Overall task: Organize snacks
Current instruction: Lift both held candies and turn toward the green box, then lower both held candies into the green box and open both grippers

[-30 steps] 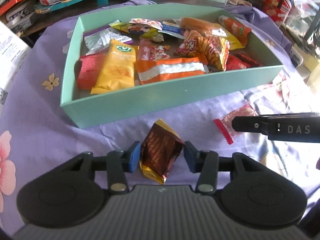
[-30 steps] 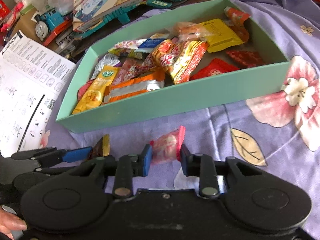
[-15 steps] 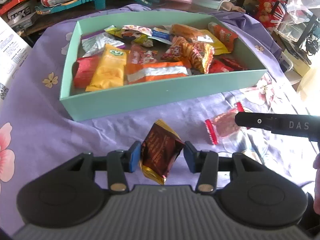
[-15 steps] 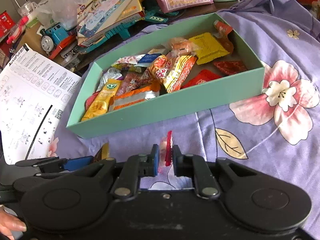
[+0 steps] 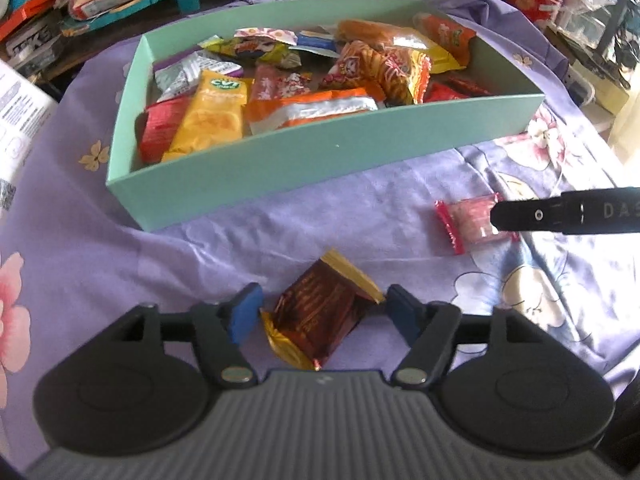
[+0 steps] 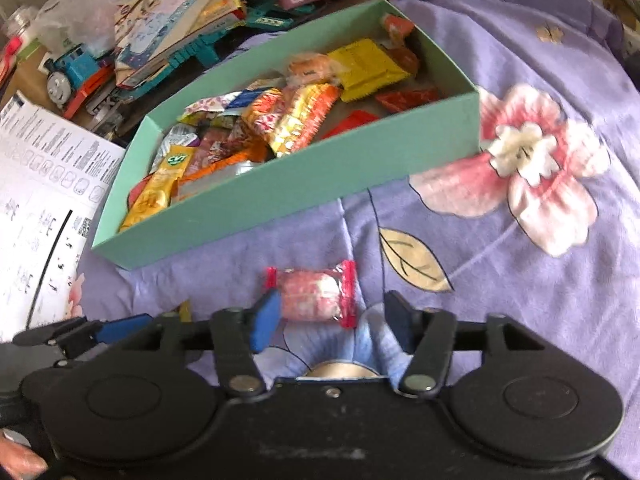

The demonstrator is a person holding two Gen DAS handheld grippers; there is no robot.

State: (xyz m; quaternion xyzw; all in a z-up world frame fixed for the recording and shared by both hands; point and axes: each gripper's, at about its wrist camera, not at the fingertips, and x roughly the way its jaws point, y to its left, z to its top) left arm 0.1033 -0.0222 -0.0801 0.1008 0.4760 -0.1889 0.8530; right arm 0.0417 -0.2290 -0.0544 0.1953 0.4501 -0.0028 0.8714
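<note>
A: While both grippers hang over the cloth [image 5: 360,216], what does the box [image 5: 320,156] hold?

B: It is a shallow mint-green box, open at the top, with loose snack packets all over its floor. Near the left end lie a yellow packet [image 5: 212,116] and a red one [image 5: 162,128] side by side. An orange and silver wrapper [image 5: 316,108] lies along the near wall. A striped orange bag [image 5: 384,70] is piled in the middle, with a silver packet [image 5: 188,74] and more packets behind.

A: Which snacks are outside it?

B: Two, both on the cloth in front of the near wall. A brown and gold packet [image 5: 320,316] lies between the blue pads of the left gripper [image 5: 320,314]. Its jaws are opening; the left pad stands clear, and a gold corner of the packet reaches just to the right pad.

A: And the other?

B: A pink candy [image 6: 316,294] with red ends lies flat on the cloth, in the right gripper [image 6: 332,320]. Those jaws are opening too. The candy is close against the left pad and well clear of the right one, so nothing is gripped.

A: Anything beyond the box?

B: Clutter: a blue toy train [image 6: 72,72], stacked books [image 6: 176,20] and a printed sheet [image 6: 40,184] at the left.
</note>
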